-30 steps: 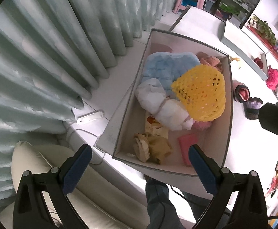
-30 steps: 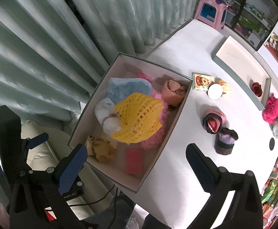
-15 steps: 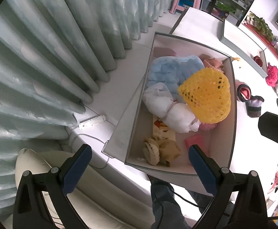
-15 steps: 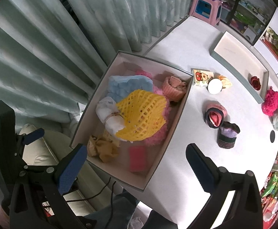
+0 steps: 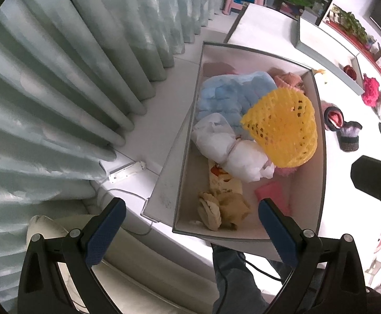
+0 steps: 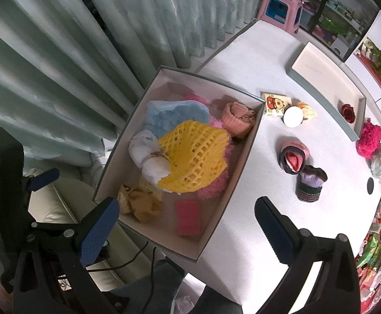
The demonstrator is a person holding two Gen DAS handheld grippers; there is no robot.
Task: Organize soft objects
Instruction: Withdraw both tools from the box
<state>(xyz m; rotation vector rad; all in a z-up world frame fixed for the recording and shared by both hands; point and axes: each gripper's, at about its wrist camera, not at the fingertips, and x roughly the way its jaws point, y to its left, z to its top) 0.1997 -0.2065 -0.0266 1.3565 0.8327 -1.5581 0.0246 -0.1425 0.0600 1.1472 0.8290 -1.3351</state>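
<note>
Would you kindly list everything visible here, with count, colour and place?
box: 1, grey, table's curtain side
net: 1, yellow, atop pile in box
blanket: 1, blue, in box
bag: 1, white, in box
sponge: 1, pink, box floor
socks: 2 rolls, pink and purple, on table
lid: 1, grey, far table
rose: 1, red, in lid
stool: 1, pink, floor
left tongs: open, empty
right tongs: open, empty

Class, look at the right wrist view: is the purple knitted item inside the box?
No, the purple knitted item sits on the white table, outside the box.
</note>
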